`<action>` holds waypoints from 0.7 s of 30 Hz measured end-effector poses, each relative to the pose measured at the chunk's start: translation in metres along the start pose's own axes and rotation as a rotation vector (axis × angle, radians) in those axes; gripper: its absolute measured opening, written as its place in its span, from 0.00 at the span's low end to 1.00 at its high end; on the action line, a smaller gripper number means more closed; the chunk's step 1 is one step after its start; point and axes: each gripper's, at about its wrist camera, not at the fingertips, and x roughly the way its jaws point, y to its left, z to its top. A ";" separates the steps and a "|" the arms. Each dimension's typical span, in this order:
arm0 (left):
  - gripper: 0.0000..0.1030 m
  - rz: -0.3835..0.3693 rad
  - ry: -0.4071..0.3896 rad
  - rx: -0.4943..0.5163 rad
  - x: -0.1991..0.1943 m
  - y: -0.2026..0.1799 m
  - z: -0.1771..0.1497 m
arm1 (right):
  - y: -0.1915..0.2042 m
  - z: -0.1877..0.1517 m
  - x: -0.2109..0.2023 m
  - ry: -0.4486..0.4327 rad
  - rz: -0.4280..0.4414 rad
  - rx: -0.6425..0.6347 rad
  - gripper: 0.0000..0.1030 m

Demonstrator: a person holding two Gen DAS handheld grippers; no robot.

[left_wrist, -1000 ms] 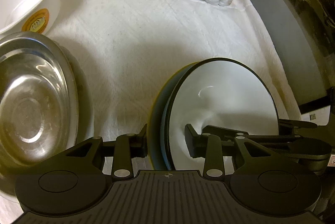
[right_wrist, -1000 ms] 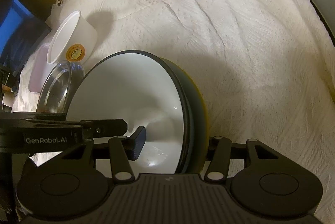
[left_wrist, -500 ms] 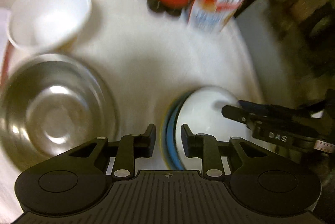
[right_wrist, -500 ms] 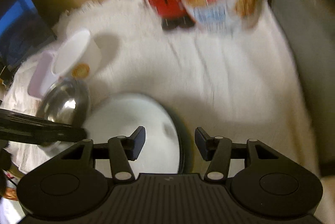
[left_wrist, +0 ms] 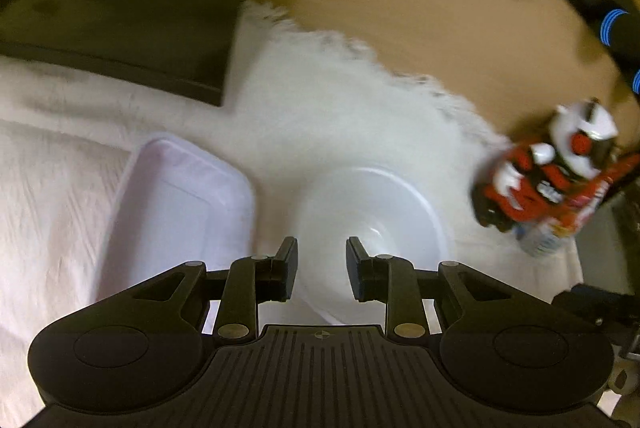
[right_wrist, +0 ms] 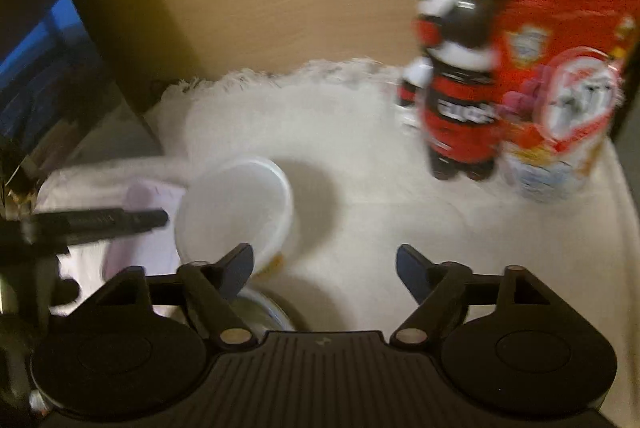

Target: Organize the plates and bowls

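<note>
Both views have swung off the stacked plates onto the white bowl [left_wrist: 372, 228] beside a lilac tray [left_wrist: 176, 207] on the cloth-covered bench [left_wrist: 320, 99]. It looks light, thin, slippery — best pinched at the rim. Left hand-held gripper [left_wrist: 322, 264] hangs narrowly parted and empty above it; right hand-held gripper [right_wrist: 324, 268] has just spread wide — nothing between.

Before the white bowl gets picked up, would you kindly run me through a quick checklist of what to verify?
1. Left gripper free of load: ok, nothing between the jaws.
2. Right gripper free of load: ok, jaws have just been opening, nothing between them.
3. White bowl in view and upright: ok, in both views.
4. Bowl empty: ok, inside looks bare.
5. Tray apart from the bowl: cannot tell, motion blur.
6. Bear figure away from the bowl: ok, cloth lies between.
</note>
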 end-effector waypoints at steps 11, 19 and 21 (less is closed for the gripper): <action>0.29 -0.013 0.107 -0.025 0.069 0.028 0.017 | 0.029 0.022 0.143 0.184 -0.052 0.062 0.78; 0.27 -0.015 0.138 0.004 0.081 0.007 0.019 | 0.022 0.008 0.154 0.241 0.033 0.116 0.32; 0.27 -0.031 0.101 0.019 0.063 -0.004 0.020 | 0.018 0.009 0.131 0.195 0.046 0.114 0.32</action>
